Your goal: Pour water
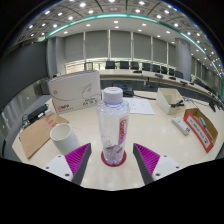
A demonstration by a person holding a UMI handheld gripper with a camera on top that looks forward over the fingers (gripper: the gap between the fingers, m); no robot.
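Note:
A clear plastic water bottle (112,122) with a white cap and a red label stands upright on a small red coaster (113,158) on the pale table (150,130). It stands between my fingers, with a gap at each side. My gripper (113,160) is open, and its magenta pads (79,157) flank the bottle's base. A white cup (63,137) stands on the table to the left of the bottle, just beyond the left finger.
A white box (75,92) stands behind the cup, and a brown cardboard sheet (38,132) lies further left. A red and white carton (201,128) lies at the right. Papers and small items lie beyond the bottle. Office desks and chairs fill the background.

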